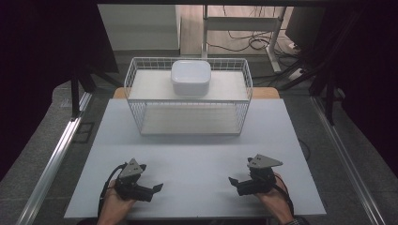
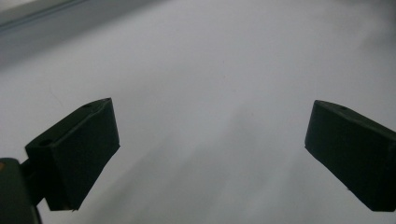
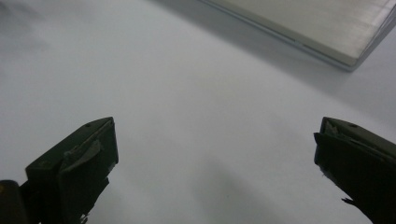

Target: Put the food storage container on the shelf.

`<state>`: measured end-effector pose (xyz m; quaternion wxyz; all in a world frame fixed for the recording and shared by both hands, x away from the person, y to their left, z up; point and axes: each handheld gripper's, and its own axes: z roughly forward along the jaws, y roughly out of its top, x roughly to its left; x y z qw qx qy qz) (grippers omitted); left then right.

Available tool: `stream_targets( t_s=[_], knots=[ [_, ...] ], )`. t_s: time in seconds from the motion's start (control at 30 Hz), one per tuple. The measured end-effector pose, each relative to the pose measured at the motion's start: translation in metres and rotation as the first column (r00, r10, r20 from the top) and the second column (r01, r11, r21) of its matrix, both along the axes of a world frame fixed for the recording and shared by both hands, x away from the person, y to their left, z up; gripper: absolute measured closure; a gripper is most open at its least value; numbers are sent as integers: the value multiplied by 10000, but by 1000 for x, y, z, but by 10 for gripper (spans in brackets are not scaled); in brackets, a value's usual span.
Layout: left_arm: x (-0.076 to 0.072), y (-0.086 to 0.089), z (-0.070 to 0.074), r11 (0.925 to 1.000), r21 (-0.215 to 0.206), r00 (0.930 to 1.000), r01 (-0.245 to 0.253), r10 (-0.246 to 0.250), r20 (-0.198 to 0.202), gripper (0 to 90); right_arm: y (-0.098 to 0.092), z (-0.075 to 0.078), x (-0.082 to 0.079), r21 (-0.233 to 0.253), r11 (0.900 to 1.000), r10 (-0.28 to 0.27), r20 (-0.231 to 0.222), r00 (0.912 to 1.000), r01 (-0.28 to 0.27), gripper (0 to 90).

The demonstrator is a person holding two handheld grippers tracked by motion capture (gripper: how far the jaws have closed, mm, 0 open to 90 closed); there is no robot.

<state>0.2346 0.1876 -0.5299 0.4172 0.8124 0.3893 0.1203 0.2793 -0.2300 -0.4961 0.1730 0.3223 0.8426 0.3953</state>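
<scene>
Forearms cut off at the bottom edge. Left hand-held gripper point(image 1: 157, 188) — low at the near left of the white desk point(image 1: 197, 154), jaws wide apart, empty, pointing right. Right hand-held gripper point(image 1: 233, 181) — near right, pointing left, jaws likewise spread, nothing between them. White lidded box point(image 1: 190, 77), rounded corners, sits atop the wire basket point(image 1: 133, 75) at the desk's far side, well apart from both.

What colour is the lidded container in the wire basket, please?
White; the container shows best in the high view.
</scene>
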Motion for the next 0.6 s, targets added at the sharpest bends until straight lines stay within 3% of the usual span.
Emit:
stream_targets(
  t_s=[0.37, 0.6],
  knots=[
    [0, -4, -10, 9988, 488, 9989, 30, -7, -475, 23, -6, -15, -5, -449, 9989, -125, -644, 9978, 96, 0],
    [1, -5, -10, 9979, 653, 9989, 17, 14, -464, 23, -8, -19, -4, -697, 9974, -238, -803, 9965, 182, 0]
  ],
)
